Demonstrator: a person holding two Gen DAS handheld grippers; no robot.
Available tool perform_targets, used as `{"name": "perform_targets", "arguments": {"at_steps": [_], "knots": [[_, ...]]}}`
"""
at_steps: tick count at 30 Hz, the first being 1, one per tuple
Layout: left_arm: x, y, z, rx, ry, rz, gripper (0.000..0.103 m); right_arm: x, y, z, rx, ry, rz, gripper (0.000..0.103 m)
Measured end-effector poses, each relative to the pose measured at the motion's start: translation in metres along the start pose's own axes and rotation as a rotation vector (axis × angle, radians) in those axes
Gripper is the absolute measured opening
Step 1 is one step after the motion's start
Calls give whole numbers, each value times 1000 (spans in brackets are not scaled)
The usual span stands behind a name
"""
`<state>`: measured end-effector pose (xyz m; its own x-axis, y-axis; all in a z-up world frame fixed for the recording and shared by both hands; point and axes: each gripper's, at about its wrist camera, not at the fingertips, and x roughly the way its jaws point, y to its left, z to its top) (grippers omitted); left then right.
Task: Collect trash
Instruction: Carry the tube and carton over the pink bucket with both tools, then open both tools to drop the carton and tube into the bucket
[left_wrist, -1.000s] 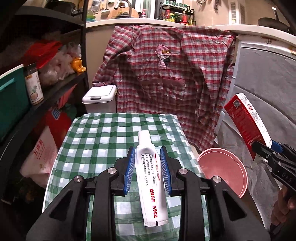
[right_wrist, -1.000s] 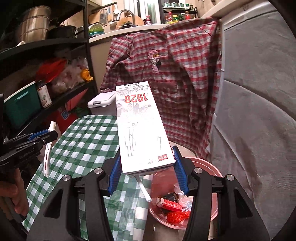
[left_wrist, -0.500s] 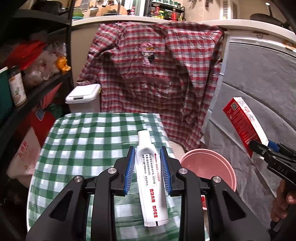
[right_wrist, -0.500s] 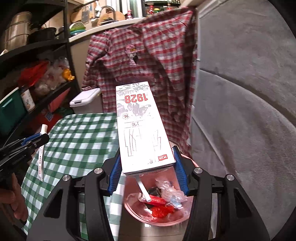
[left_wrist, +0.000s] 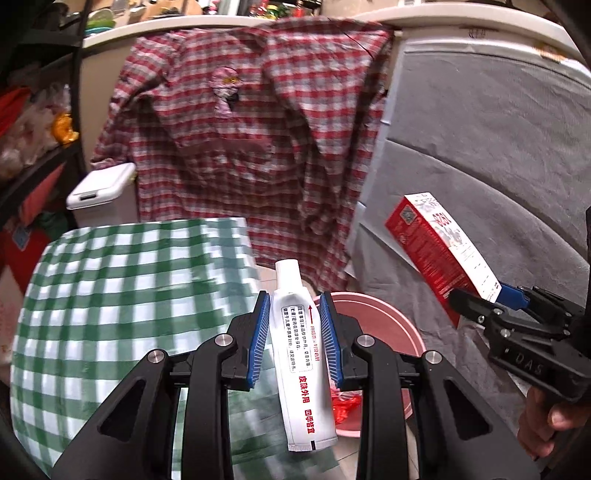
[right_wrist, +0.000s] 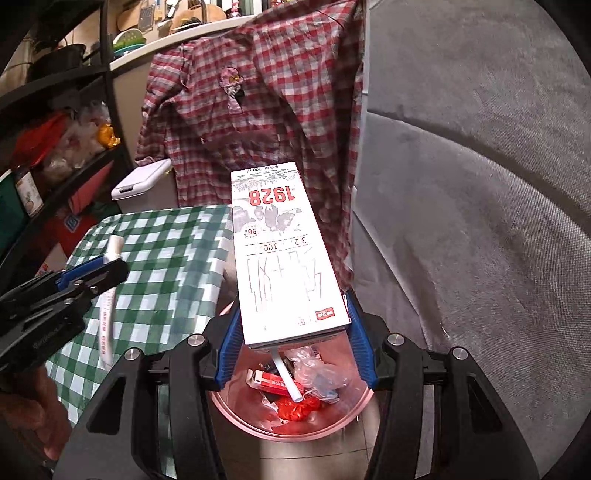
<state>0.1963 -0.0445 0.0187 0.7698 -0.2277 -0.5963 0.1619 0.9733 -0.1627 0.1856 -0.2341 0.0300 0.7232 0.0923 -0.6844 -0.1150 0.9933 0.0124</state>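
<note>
Two pieces of trash are in the air at once, one in each gripper.

From the left wrist view, the left gripper (left_wrist: 295, 332) pinches a white squeeze tube with red and black print (left_wrist: 301, 354) by its middle, blue pads pressed on both sides, cap end pointing forward and the flat crimped end hanging toward the camera. It hangs past the edge of the counter with the green-and-white checked cloth (left_wrist: 110, 314), and the round pink plastic basin (left_wrist: 384, 328) on the floor shows just beyond and below the tube, a scrap of red wrapper in it. To the right, the right gripper (left_wrist: 476, 299) grips a red-and-white carton (left_wrist: 436, 243) by its lower end, tilted up in front of a grey cover.

From the right wrist view, the right gripper (right_wrist: 293, 339) is clamped on the carton (right_wrist: 284, 258) across its width, with a white straw sticking out under it. The pink basin (right_wrist: 354, 410) lies directly beneath, already holding wrappers, clear film and a small red box. At the left, the left gripper (right_wrist: 92, 273) holds the tube (right_wrist: 109, 291) over the checked counter (right_wrist: 166, 258).

The step in hand looks like carrying both items to the basin. Next, each gripper needs to be over the basin's mouth before spreading its pads; the carton seems nearly placed, the tube less so.
</note>
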Motion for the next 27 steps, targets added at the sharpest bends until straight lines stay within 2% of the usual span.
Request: {"name": "perform_targets", "arguments": {"at_steps": [6,7,9,12,19,27], "knots": [[29,-26,5,15,26,-40,28,9,-12,0,35,24,-12,53],[32,-29,6,7,28,-47,29,11,-13,0,36,27,-17,57],[34,-34,10,-5,27,-71,37,14,-14,1,41,34,-20,61],[31,-38,13,-2,11,-87,38,16,-17,1,47,35,-27,61],[10,-25,8,26,-1,-78,38,2,-19,3,72,-14,-5,61],[-48,-12,-3,30,-52,-48,38,-47,1,-3,35,-103,18,61]]}}
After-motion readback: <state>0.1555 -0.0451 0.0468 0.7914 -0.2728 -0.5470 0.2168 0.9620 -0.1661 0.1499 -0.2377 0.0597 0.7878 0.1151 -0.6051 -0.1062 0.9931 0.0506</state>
